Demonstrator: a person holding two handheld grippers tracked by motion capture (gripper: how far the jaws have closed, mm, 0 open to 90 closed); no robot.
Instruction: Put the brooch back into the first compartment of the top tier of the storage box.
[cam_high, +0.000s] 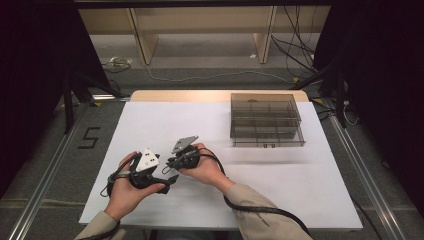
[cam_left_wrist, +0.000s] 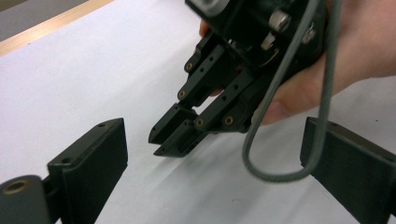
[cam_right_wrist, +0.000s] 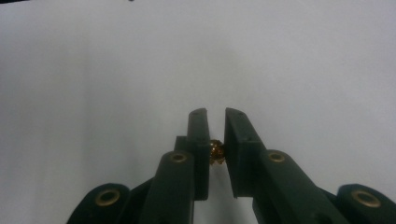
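My right gripper (cam_right_wrist: 215, 114) is shut on a small gold-coloured bead-like piece (cam_right_wrist: 216, 152), pinched deep between its black jaws above the white table cover (cam_right_wrist: 93, 70). In the high view the right gripper (cam_high: 170, 164) is held at the front left of the table and points left and down. My left gripper (cam_high: 162, 175) sits just left of it, open wide with nothing between its fingers (cam_left_wrist: 88, 158). In the left gripper view the right gripper (cam_left_wrist: 163, 140) hangs a little above the cover, with a hand (cam_left_wrist: 355, 46) around it.
A clear smoky plastic box (cam_high: 266, 120) with several compartments stands at the back right of the white cover (cam_high: 280, 185). A grey cable (cam_left_wrist: 280, 116) loops down from the right gripper. A black cable (cam_high: 260, 210) trails along the right sleeve.
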